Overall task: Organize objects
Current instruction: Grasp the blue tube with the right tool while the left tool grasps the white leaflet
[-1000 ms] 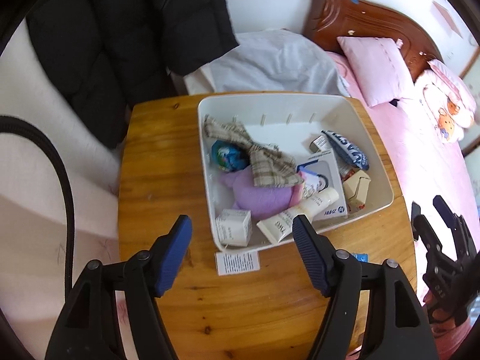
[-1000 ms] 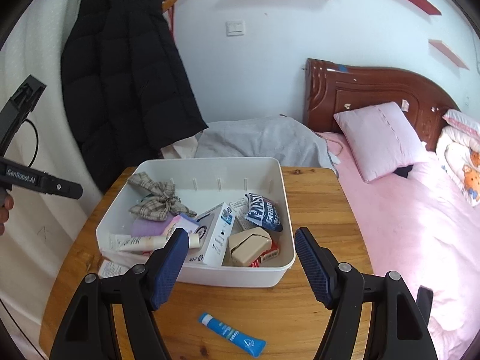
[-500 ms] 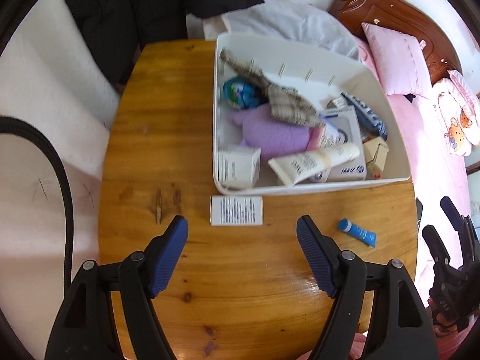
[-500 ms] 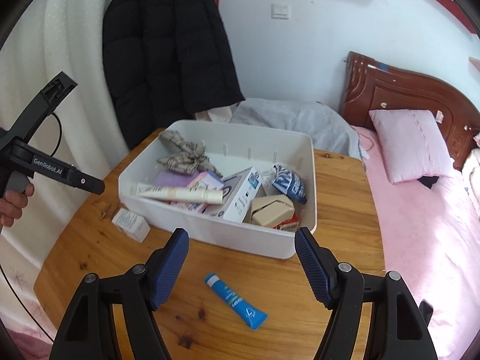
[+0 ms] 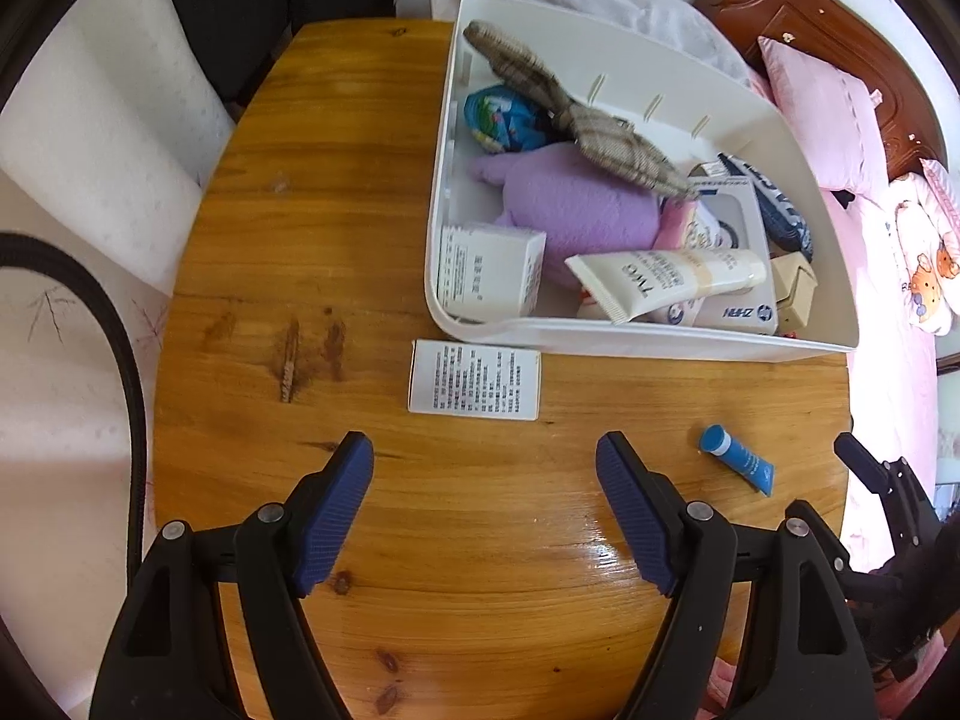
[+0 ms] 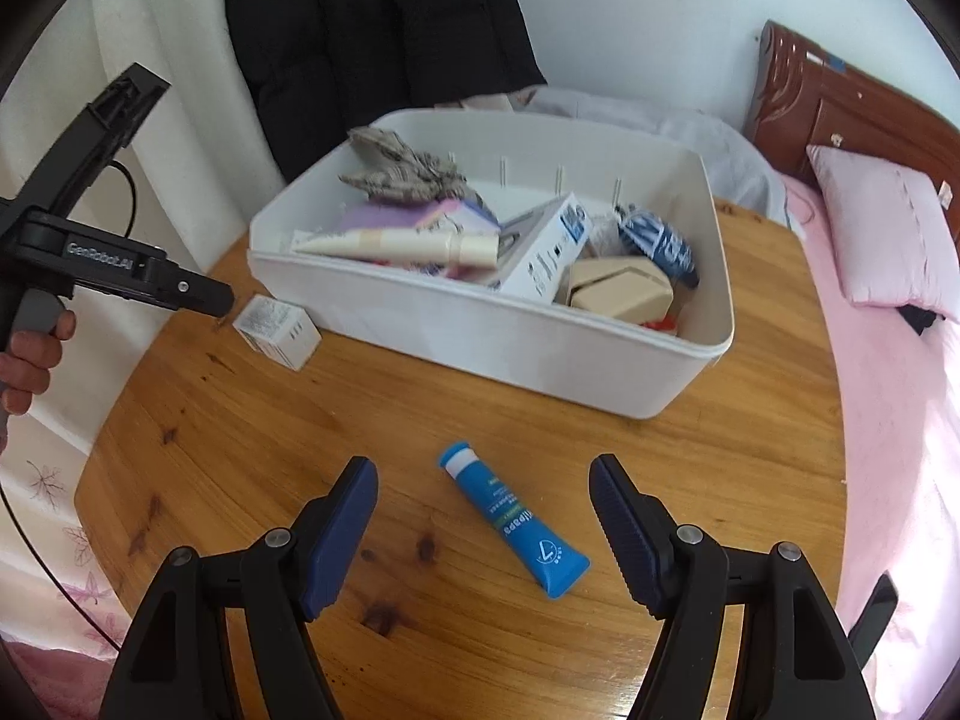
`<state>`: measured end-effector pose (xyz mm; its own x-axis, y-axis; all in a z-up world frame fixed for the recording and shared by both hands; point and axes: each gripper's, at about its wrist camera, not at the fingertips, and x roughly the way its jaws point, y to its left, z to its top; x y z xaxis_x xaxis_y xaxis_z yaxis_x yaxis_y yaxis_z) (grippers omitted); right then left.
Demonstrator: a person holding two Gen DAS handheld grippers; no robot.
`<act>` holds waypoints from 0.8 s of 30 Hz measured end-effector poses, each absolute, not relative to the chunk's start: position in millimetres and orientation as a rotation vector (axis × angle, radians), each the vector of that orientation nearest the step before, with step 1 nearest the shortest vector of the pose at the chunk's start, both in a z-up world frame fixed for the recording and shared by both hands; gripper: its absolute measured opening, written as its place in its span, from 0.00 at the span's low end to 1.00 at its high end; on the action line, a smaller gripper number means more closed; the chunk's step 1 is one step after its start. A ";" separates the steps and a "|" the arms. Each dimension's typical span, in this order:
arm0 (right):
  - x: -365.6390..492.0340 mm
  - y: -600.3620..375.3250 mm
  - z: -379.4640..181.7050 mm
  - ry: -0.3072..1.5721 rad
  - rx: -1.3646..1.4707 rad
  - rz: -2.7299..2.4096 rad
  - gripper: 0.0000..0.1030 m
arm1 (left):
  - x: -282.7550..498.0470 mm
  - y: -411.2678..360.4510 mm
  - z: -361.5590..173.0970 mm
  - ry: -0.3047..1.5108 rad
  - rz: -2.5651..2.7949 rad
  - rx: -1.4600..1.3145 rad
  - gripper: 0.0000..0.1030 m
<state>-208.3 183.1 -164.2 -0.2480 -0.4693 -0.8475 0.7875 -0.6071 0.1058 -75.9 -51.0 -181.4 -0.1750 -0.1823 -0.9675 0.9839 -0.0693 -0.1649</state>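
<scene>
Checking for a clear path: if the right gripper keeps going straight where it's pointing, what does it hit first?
Probably the blue tube, lying on the wooden table between the right gripper's open jaws; depth is uncertain.

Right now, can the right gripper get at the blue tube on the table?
Probably yes. The blue tube lies alone on the bare table, ahead of the open right gripper; nothing sits over it, and the white bin stands clear behind.

Right gripper [image 6: 483, 489] poised open above a blue tube [image 6: 513, 522] on a round wooden table [image 6: 240, 450].

The tube lies flat between the jaws, untouched. Behind it sits a white bin [image 6: 480, 324] crowded with items; a small white box [image 6: 276, 331] rests beside the bin's left corner, near the left gripper [image 6: 198, 294].
</scene>
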 end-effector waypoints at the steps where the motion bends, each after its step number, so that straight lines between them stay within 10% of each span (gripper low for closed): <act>1: -210.1 182.0 -167.1 0.444 1.168 -1.940 0.71 | -75.9 -51.6 -184.8 1.170 -1.450 1.026 0.77; 24: -230.5 171.3 -221.9 0.501 1.402 -1.869 0.55 | -75.7 -82.7 -232.1 1.271 -1.319 1.136 0.80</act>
